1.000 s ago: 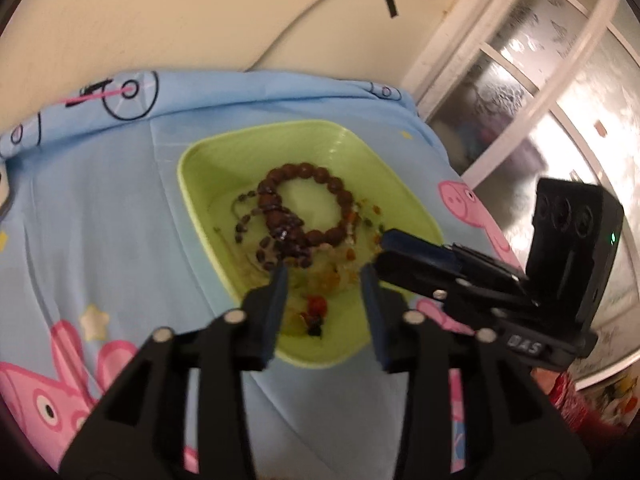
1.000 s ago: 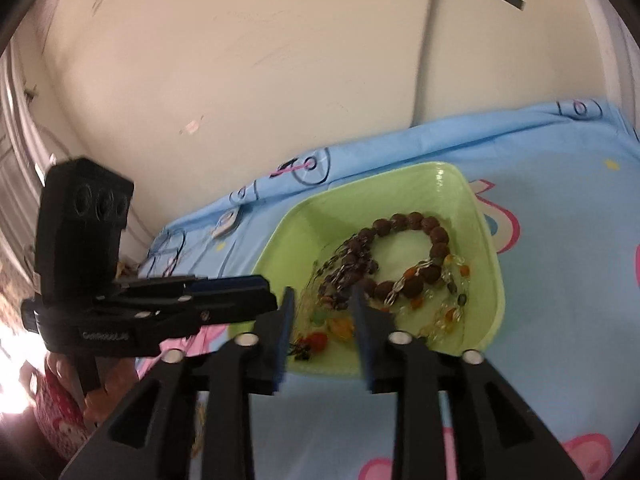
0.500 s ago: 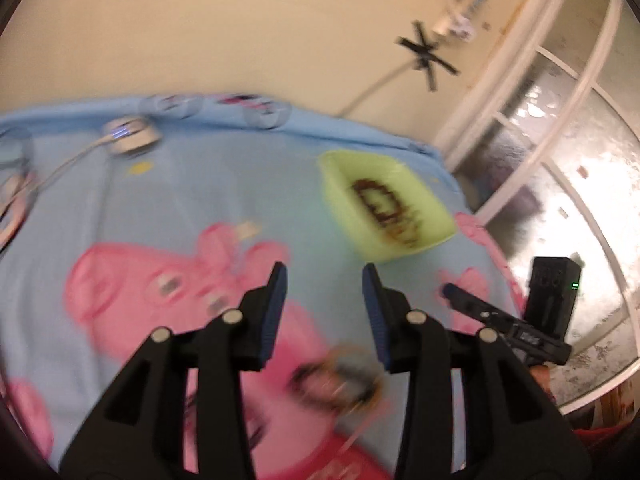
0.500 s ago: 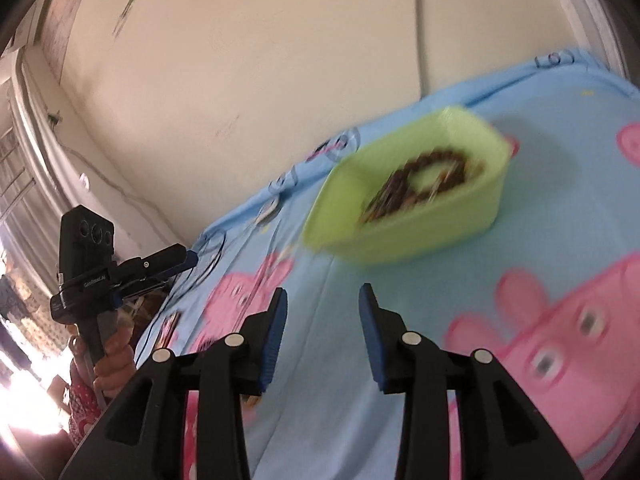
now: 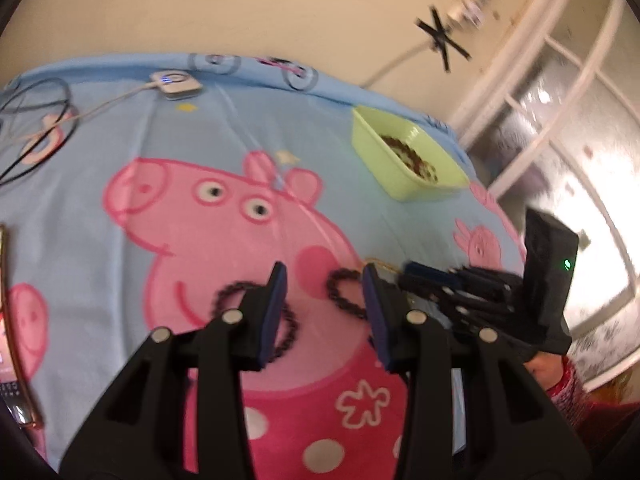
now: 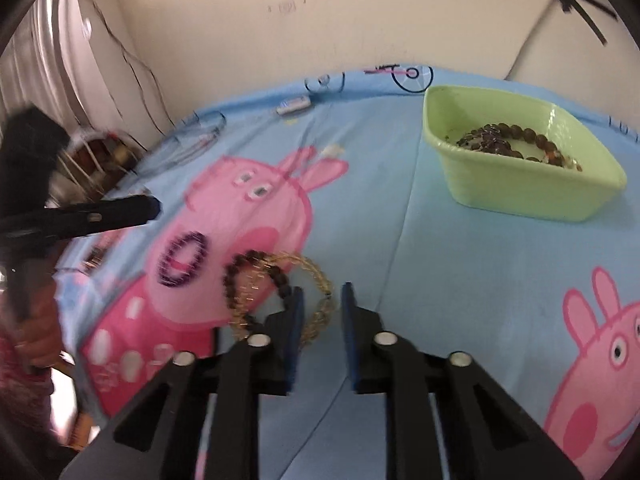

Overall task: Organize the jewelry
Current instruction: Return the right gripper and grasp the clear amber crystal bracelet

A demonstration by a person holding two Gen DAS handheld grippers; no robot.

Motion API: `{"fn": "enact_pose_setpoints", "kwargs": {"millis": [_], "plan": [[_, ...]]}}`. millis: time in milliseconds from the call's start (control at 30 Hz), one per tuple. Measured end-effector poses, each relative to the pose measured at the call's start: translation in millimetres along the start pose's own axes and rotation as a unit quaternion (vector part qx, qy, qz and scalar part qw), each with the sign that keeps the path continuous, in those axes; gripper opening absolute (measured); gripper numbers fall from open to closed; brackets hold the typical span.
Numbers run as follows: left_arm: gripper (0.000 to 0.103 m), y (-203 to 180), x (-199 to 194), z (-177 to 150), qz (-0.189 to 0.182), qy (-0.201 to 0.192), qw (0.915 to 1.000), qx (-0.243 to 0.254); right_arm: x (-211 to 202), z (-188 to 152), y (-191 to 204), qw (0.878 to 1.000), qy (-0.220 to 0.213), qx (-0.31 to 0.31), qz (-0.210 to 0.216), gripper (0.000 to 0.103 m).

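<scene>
Three bracelets lie on the pink pig print of the blue sheet (image 6: 400,184): a purple one (image 6: 184,258), a brown bead one (image 6: 230,280) and a gold one (image 6: 316,272) overlapping it. My right gripper (image 6: 322,292) hovers over the gold bracelet with its jaws closing; a narrow gap still shows, the gold rim visible in it, no pad pressing. My left gripper (image 5: 324,276) is open over the brown bracelet (image 5: 344,292), with the purple one (image 5: 288,328) partly behind its left finger. The green tub (image 6: 520,196) at the far right holds several bead strings (image 6: 504,138).
A white charger puck (image 5: 176,82) and dark cables (image 5: 36,120) lie at the sheet's far left. A gold-edged flat thing (image 5: 8,320) lies at the left edge. A wall stands behind and a window (image 5: 560,100) to the right. A person's hand (image 6: 36,332) grips the left tool.
Both grippers pulled back from over the green tub toward the near side, now above the bracelets on the pig print. The right jaws stand closer together than before.
</scene>
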State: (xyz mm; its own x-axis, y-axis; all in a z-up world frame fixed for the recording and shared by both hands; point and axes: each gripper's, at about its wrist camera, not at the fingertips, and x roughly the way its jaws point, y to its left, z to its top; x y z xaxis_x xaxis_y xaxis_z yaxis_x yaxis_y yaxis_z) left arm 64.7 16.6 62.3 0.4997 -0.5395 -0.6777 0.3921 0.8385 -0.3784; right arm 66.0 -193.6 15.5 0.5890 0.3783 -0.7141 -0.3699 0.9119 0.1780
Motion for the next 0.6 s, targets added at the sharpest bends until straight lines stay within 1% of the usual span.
{"fn": "enact_pose_setpoints", "kwargs": {"millis": [33,67,100,133,167,267,367,400,467,533,600], "plan": [[0.037,-6.4,3.6,-1.0,0.003,0.003,0.9999,0.011,-2.0,-1.2,-1.2,1.0,-0.003,0.001,-0.006,0.0],[0.037,-13.7,7.5,-2.0,0.003,0.007,0.9997,0.024,-5.4,-2.3,-3.3,1.0,-0.01,0.003,-0.021,0.0],[0.037,-18.3,10.2,-2.5,0.002,0.01,0.9995,0.031,-11.2,-5.0,-8.0,0.999,-0.021,0.004,-0.049,0.0],[0.037,-21.1,12.6,-2.2,0.001,0.012,0.9993,0.036,-17.4,-8.8,-17.0,0.997,-0.026,0.016,-0.069,0.0],[0.037,-23.7,14.9,-1.7,0.001,0.014,0.9991,0.039,-24.4,-13.7,-30.0,0.996,-0.029,0.037,-0.076,0.0],[0.037,-39.9,28.5,1.8,-0.007,0.027,0.9978,0.06,-40.8,-27.4,-55.2,0.993,-0.036,0.075,-0.079,0.0],[0.038,-62.8,44.9,6.2,-0.017,0.04,0.9949,0.091,-60.1,-44.1,-73.5,0.991,-0.048,0.113,-0.055,0.0],[0.045,-76.0,55.1,7.4,-0.023,0.047,0.9924,0.111,-62.2,-46.4,-75.1,0.99,-0.049,0.117,-0.053,0.0],[0.051,-91.8,72.1,7.6,-0.017,0.059,0.9893,0.132,-68.1,-51.8,-76.9,0.99,-0.053,0.117,-0.054,0.0],[0.051,-103.2,87.6,7.8,-0.021,0.075,0.9871,0.14,-69.3,-51.8,-73.2,0.991,-0.054,0.105,-0.059,0.0],[0.051,-113.6,97.9,6.4,-0.02,0.082,0.9845,0.154,-70.0,-51.2,-69.6,0.993,-0.053,0.085,-0.066,0.0]]}}
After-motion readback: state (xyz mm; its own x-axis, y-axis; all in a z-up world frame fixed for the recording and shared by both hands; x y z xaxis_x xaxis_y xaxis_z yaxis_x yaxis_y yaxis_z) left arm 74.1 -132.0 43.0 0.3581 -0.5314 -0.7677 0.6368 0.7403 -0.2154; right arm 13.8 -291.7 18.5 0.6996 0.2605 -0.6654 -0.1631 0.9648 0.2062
